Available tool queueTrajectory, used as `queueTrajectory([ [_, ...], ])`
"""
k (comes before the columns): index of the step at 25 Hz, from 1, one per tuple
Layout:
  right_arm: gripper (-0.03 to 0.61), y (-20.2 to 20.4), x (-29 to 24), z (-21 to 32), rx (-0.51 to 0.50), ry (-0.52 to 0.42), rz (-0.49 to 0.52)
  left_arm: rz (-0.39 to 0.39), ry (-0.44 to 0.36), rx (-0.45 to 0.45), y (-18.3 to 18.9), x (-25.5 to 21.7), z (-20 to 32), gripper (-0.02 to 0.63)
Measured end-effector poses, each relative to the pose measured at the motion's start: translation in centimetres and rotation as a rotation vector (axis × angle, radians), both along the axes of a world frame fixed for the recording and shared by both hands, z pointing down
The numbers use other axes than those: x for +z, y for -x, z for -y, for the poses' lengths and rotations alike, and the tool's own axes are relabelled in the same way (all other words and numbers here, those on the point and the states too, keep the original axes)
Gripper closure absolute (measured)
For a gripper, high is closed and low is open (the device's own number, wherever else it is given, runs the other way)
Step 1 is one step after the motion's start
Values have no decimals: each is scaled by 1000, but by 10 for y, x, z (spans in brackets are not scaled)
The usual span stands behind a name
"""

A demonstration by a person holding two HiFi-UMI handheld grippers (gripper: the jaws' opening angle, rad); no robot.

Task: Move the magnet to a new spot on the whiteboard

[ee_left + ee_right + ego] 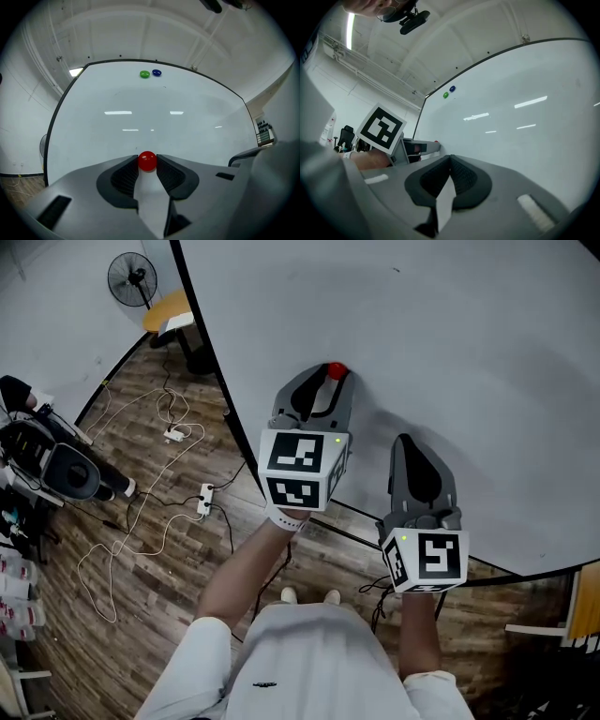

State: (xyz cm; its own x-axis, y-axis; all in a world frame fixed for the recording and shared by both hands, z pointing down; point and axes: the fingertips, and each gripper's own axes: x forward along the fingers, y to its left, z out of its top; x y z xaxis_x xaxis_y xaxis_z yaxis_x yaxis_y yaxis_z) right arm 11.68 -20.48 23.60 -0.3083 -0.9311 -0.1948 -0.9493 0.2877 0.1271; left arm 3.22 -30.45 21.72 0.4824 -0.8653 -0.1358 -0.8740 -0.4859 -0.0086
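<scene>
The left gripper's (330,377) ribbed dark pads (125,176) clamp a round, glossy red magnet (147,161) against the smooth whiteboard (150,126). The right gripper's (450,158) jaws are together, holding nothing.

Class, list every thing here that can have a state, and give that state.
left gripper: shut on the red magnet.
red magnet: gripped, against the whiteboard.
right gripper: shut, empty.
green magnet: stuck to the whiteboard, untouched.
blue magnet: stuck beside the green magnet, untouched.
</scene>
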Motion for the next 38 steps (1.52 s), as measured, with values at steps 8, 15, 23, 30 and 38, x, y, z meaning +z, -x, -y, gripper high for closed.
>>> queueTrajectory([
  [8, 568, 7, 4, -7, -10, 7, 2, 5, -21, -7, 17, 5, -26, 491],
  [15, 568, 13, 15, -2, -4, 1, -14, 18, -1, -32, 40, 26, -43, 491],
  [23, 568, 30, 19, 2, -35, 0, -23, 22, 0, -38, 53, 39, -69, 491],
  [30, 568, 25, 31, 4, -23, 11, -12, 15, 19, -85, 78, 55, -81, 491],
  [38, 568, 22, 44, 2, -11, 27, -9, 17, 42, -87, 88, 71, -91, 491],
])
